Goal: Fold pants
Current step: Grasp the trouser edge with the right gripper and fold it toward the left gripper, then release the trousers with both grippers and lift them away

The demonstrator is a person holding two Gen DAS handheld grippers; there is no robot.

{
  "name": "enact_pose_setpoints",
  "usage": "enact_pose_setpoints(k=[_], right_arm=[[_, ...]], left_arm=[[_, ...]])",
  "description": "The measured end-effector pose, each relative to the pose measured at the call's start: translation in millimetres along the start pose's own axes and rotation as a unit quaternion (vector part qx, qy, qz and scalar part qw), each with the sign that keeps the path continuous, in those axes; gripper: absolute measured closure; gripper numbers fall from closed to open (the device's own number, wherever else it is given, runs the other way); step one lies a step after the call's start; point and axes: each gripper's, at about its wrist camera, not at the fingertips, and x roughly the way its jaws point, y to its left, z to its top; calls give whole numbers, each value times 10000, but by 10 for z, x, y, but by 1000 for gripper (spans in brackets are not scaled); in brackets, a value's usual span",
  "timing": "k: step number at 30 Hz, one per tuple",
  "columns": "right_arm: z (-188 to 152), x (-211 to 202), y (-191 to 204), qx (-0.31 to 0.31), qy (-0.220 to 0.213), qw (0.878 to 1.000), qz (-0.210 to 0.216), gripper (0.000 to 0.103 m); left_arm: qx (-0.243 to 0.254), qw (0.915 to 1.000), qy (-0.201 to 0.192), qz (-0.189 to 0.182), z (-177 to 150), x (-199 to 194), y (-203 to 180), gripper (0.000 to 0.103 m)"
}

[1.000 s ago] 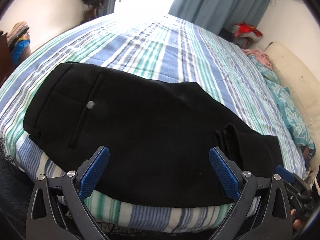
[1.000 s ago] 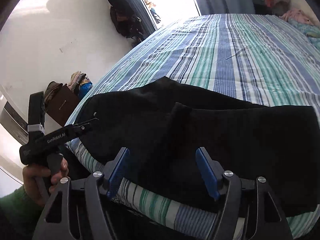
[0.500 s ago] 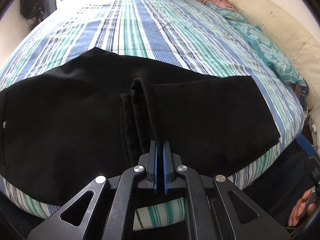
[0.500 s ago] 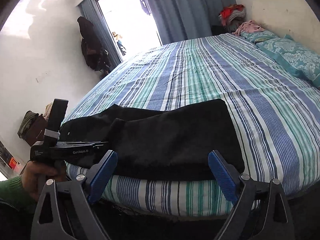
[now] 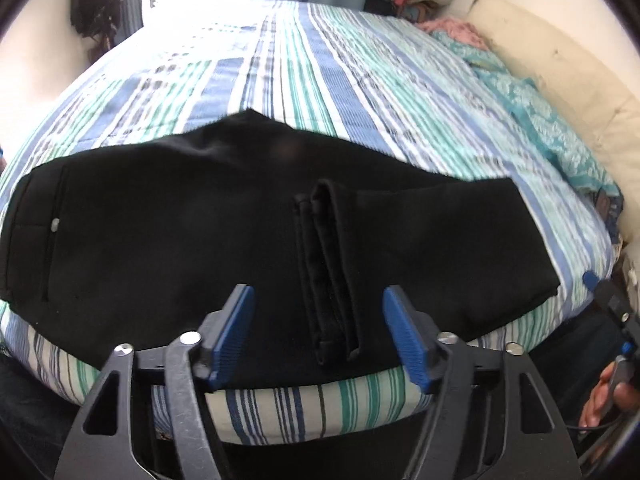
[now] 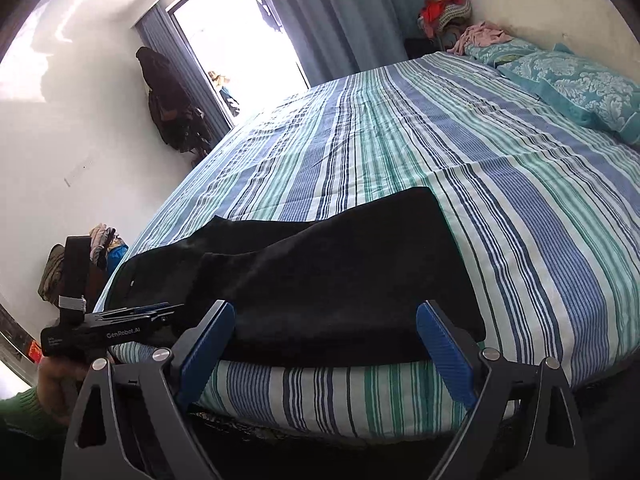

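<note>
You hold your left claw spread just short of the black pants, straddling the hems lying over their middle on the striped bed, probably lining up a grip, while your right claw, also spread and empty, faces the folded end.

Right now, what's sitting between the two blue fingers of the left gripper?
In the left wrist view, the left gripper is open, and the hemmed leg ends of the folded black pants lie between its fingers, untouched by either.
</note>
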Motion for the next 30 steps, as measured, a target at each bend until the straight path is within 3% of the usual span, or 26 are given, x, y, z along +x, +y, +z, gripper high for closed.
enact_pose_setpoints(k=[2, 6, 7, 8, 10, 14, 17, 18, 20, 21, 24, 27, 30], right_arm=[[-5, -31, -41, 87, -62, 9999, 1, 11], [-7, 31, -159, 376, 39, 9993, 8, 11], [-9, 38, -179, 434, 55, 9990, 23, 11], [-8, 36, -191, 480, 52, 9988, 41, 11], [21, -3, -230, 575, -10, 9983, 101, 11], [311, -14, -369, 895, -223, 9927, 772, 11], [479, 432, -681, 1780, 449, 9684, 1689, 9], [442, 628, -815, 2067, 776, 9611, 1660, 9], [237, 956, -1073, 2459, 1552, 9507, 1075, 25], [193, 974, -1151, 2511, 1587, 9491, 1048, 38], [406, 905, -1197, 2648, 1773, 9417, 1083, 37], [865, 829, -1106, 2372, 1350, 9559, 1081, 36], [1141, 1057, -1034, 2332, 1330, 9552, 1243, 37]], left_arm=[[-227, 9997, -26, -57, 56, -7, 90, 18], [-267, 9948, 907, -390, 51, 422, 32, 19], [-179, 9946, 983, -291, 21, 506, -23, 25], [-25, 9959, 899, -80, -24, 523, -89, 50], [207, 9963, 830, 1, -39, 533, -178, 76], [223, 9967, 774, 22, -60, 528, -154, 70], [276, 9973, 672, 43, -95, 510, -168, 68], [316, 9974, 648, 58, -104, 503, -176, 67], [374, 9973, 622, 73, -121, 491, -192, 64], [392, 9974, 604, 78, -121, 496, -178, 64], [356, 9978, 557, 60, -111, 497, -167, 63], [388, 9978, 531, 31, -115, 509, -165, 61], [405, 9978, 528, 0, -120, 503, -160, 60]])
